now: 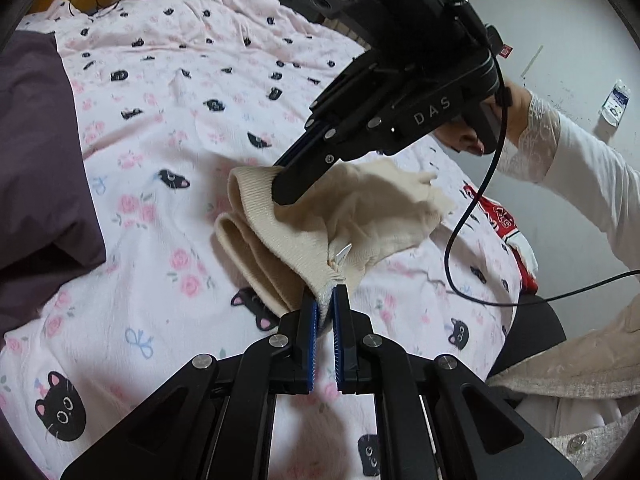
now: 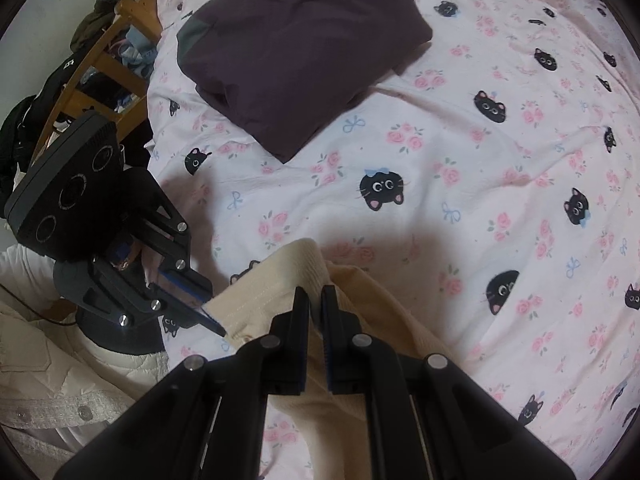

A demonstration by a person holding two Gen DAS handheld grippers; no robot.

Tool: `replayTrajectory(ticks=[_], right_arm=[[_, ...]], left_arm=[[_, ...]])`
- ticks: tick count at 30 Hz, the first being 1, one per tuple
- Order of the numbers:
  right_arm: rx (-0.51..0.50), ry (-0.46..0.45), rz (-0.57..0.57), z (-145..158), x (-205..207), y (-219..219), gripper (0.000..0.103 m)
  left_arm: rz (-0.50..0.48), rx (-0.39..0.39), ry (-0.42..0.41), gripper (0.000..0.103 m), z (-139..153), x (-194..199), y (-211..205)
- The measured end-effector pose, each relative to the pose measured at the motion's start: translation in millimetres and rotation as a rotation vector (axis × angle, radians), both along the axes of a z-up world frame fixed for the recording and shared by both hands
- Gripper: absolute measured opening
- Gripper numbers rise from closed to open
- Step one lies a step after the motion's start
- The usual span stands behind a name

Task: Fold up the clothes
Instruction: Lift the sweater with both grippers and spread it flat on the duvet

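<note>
Blue-padded left gripper (image 1: 325,294) pinches one edge of a cream knit garment (image 1: 320,224), lifted just above a pink cat-print bedsheet (image 1: 160,184). Right gripper (image 2: 315,294) clamps the garment's ribbed hem opposite. Folded dark purple clothing (image 2: 296,48) lies on the sheet beyond the garment

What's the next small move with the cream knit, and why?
Probably draw the two grippers apart to stretch it flat: the left gripper and right gripper both pinch the cream knit garment, which hangs bunched above the cat-print bedsheet.
</note>
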State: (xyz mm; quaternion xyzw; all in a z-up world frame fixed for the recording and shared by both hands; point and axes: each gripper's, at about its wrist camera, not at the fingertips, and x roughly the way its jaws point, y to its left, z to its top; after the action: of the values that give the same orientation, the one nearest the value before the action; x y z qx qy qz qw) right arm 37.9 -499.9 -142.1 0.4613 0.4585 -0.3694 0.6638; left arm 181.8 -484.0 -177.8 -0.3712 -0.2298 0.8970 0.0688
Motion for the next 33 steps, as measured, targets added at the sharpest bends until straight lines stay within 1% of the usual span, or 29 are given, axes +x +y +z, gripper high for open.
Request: replayTrajectory(ticks=[5,9,15,16,17,18,21,22,23,25,28,31,33], right_arm=[[0.036,0.019,0.013,-11.9,7.6,-10.4,0.007],[0.053,0.064,0.012,-27.7,10.9,-19.6,0.007],[0.026,0.076,-0.006,-34.0,9.6,-25.6,0.007],[0.023,0.086,-0.008,-35.6,9.4,-25.8,0.009],[0.016,0.095,-0.013,-36.5,8.8,-25.7,0.013],[0.008,0.099,-0.018,-36.4,7.7,-26.0,0.015],[-0.036,0.108,-0.042,-27.5,1.3,-23.1,0.028],[-0.051,0.111,-0.050,-24.2,-1.0,-21.9,0.035],[-0.066,0.098,-0.064,-19.4,-5.5,-19.9,0.037],[-0.092,0.088,-0.083,-10.9,-12.9,-14.7,0.037],[-0.131,0.089,-0.113,0.1,-24.1,-8.0,0.037],[-0.148,0.030,-0.156,10.0,-37.4,-7.2,0.037],[-0.151,0.001,-0.164,14.2,-38.1,-10.3,0.037]], left_arm=[[-0.028,-0.011,-0.043,0.006,-6.2,-1.6,0.7],[-0.025,-0.016,-0.065,0.006,-9.9,-2.7,0.0],[-0.016,-0.027,-0.085,0.009,-13.6,0.2,-2.1],[-0.015,-0.027,-0.087,0.010,-14.1,0.3,-2.9],[-0.013,-0.027,-0.089,0.010,-14.6,0.5,-3.7],[-0.012,-0.026,-0.090,0.010,-14.8,0.7,-4.3],[-0.011,-0.033,-0.100,0.013,-14.6,1.8,-5.1],[-0.009,-0.032,-0.103,0.014,-14.1,2.6,-5.7],[-0.008,-0.030,-0.107,0.017,-13.6,3.5,-6.3],[0.001,-0.038,-0.117,0.020,-12.0,6.3,-7.7],[0.008,-0.051,-0.133,0.020,-12.0,11.6,-9.0],[0.019,-0.043,-0.135,0.020,-11.5,14.5,-10.4],[0.026,-0.048,-0.135,0.020,-9.0,15.0,-10.1]])
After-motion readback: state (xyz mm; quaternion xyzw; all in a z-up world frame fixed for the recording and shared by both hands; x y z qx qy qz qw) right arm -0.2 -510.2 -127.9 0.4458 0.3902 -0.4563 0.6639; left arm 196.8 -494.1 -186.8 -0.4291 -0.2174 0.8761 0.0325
